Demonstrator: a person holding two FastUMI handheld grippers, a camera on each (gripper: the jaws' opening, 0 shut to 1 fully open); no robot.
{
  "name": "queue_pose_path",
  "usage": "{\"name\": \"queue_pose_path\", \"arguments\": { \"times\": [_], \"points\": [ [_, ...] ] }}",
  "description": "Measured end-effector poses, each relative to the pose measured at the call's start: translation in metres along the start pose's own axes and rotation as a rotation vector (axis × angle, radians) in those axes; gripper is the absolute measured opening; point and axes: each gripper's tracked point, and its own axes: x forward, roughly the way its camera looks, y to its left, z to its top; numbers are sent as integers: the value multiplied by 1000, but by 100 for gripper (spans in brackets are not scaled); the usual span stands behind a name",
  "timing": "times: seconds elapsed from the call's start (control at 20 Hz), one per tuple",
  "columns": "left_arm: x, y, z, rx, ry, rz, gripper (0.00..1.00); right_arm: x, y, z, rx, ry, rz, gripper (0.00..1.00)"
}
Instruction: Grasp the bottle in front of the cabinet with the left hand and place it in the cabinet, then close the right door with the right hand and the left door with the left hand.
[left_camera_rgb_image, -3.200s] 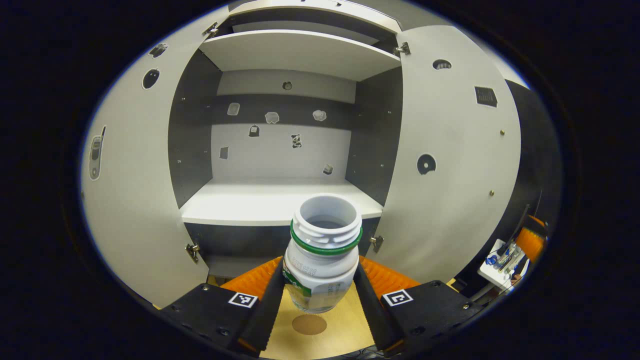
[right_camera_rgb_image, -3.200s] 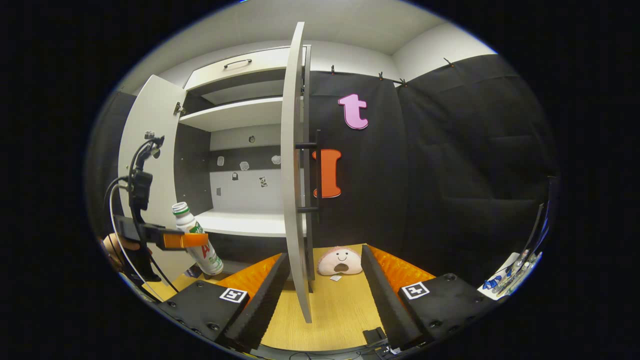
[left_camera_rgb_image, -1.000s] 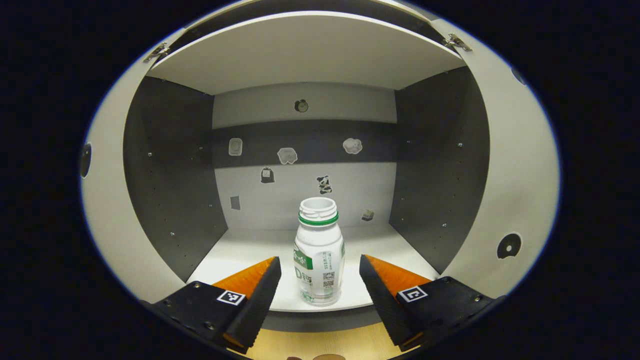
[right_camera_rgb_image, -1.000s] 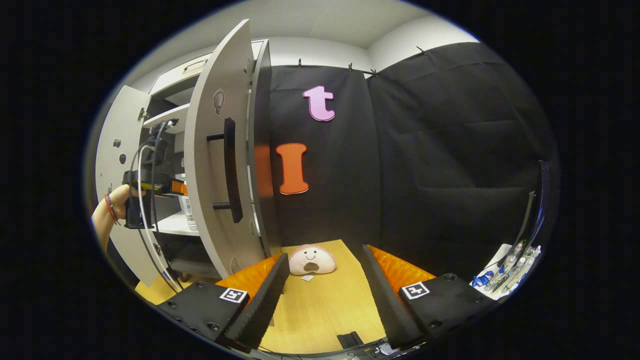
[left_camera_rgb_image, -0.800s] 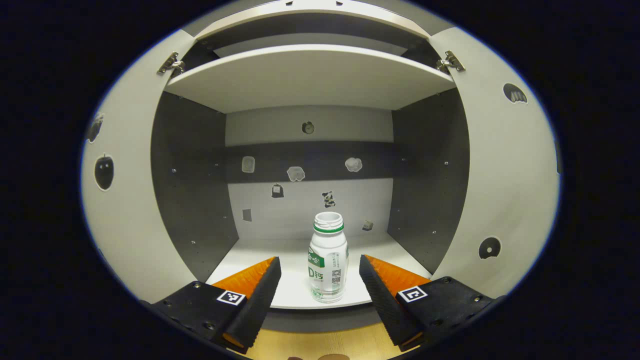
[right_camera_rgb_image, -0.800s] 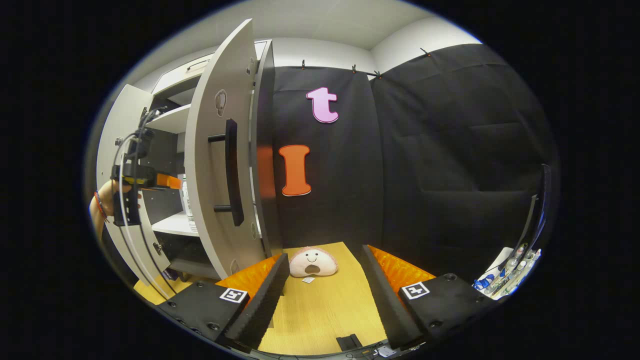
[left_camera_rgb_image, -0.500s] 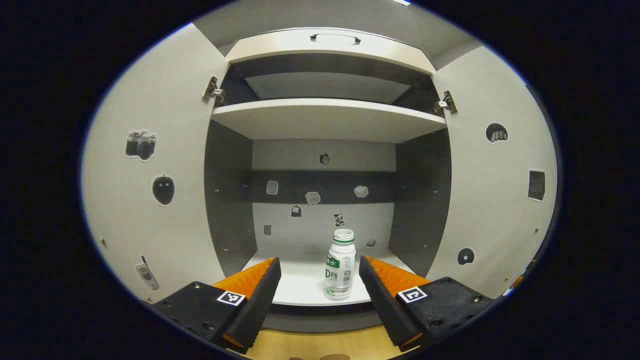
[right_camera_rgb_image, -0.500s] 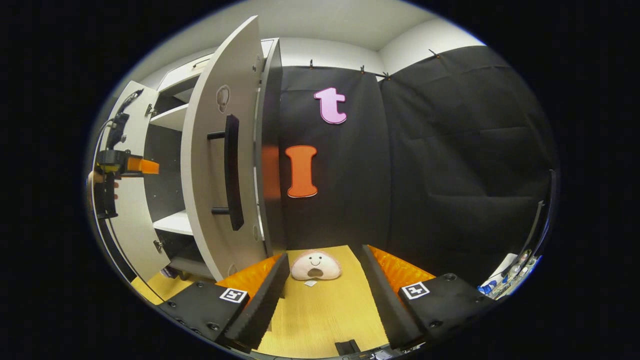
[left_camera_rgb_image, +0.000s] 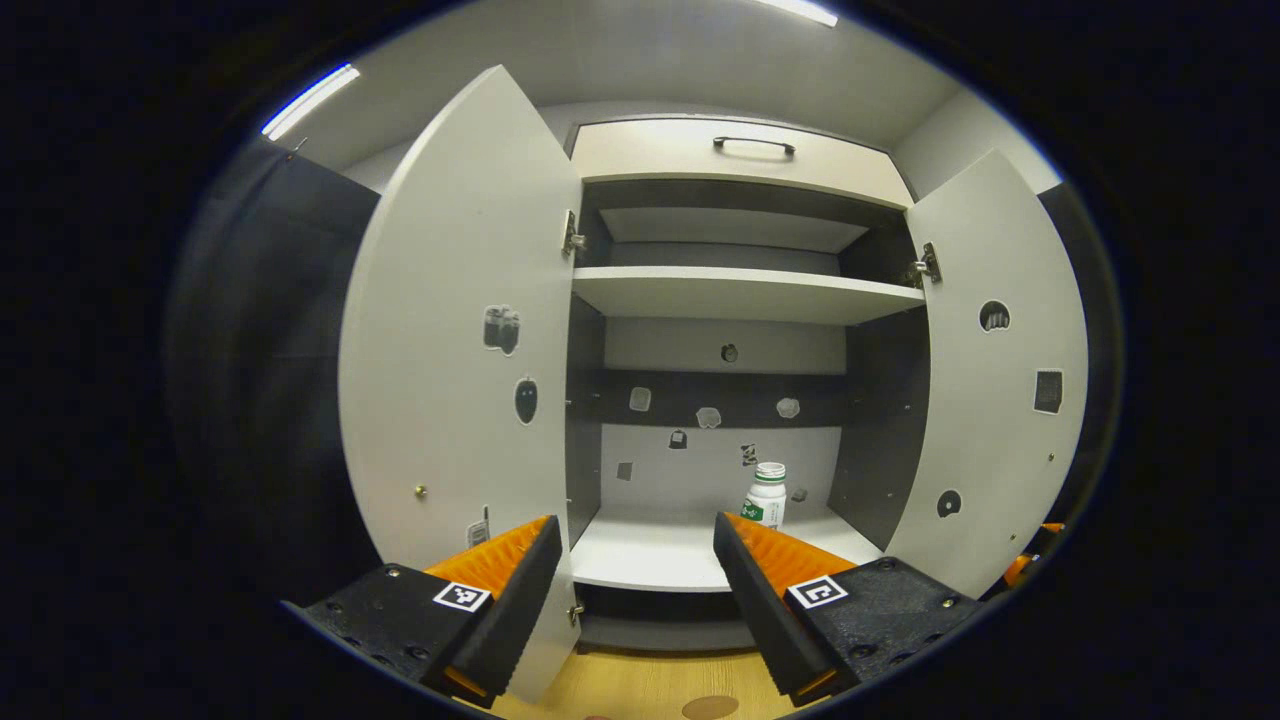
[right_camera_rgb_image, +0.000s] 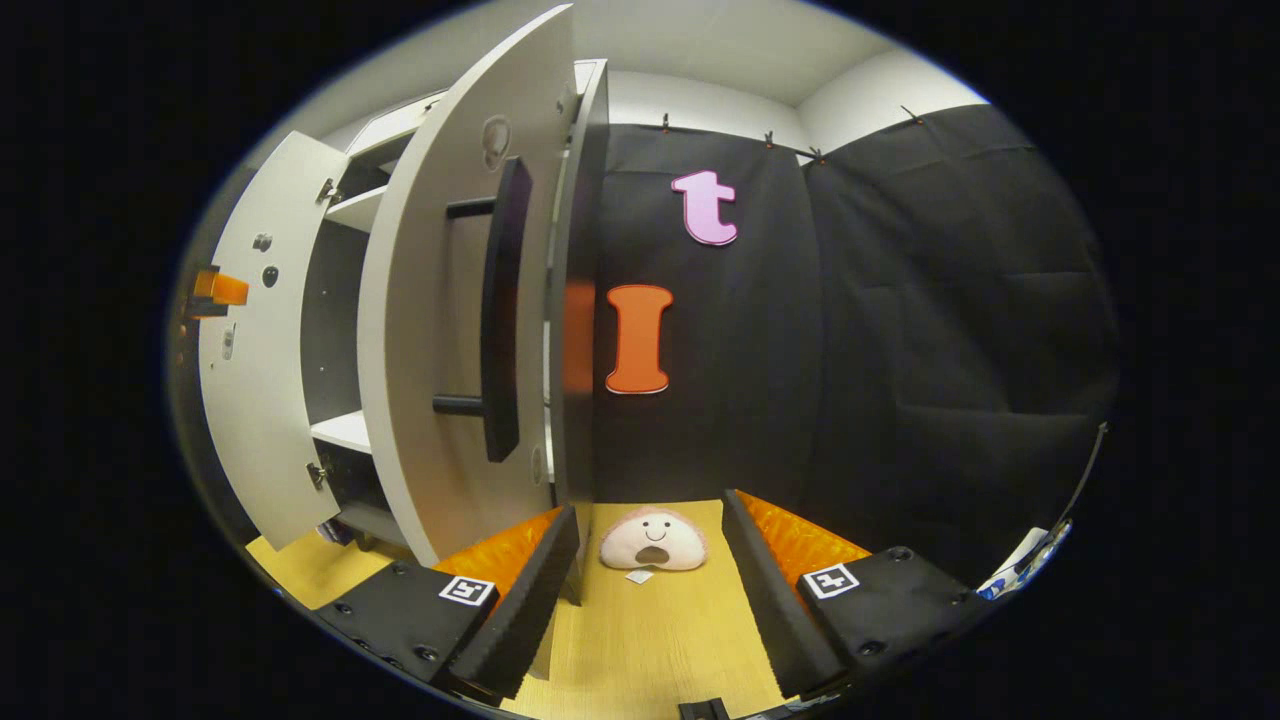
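Left gripper view: bottle (left_camera_rgb_image: 767, 495) stands shelved, so I hold both grippers' jaws open, empty, ready for the right door (right_camera_rgb_image: 455, 300).

I see the bottle (left_camera_rgb_image: 767, 494) standing upright toward the shelf's (left_camera_rgb_image: 650, 555) back right corner, and a plush toy (right_camera_rgb_image: 653, 540) on the wooden tabletop (right_camera_rgb_image: 650, 630).

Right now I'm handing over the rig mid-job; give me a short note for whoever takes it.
Left tongs: open, empty, facing the open cabinet.
Right tongs: open, empty, low beside the right door.
White plastic bottle with green neck ring: upright on the cabinet's lower white shelf, right side.
Done: bottle placed.
Left: shut the white right door with its black bar handle, then the white left door.
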Motion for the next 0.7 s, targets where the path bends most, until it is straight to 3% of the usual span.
{"name": "queue_pose_path", "arguments": {
  "times": [0.2, 0.7],
  "points": [
    [-18, 13, 10, -7, -28, 6, 94, 0, 22, -8, -6, 22, 41, 96],
    [-44, 34, 0, -77, -20, -18, 94, -3, 36, -8, -37, 3, 40, 94]
  ]
}}
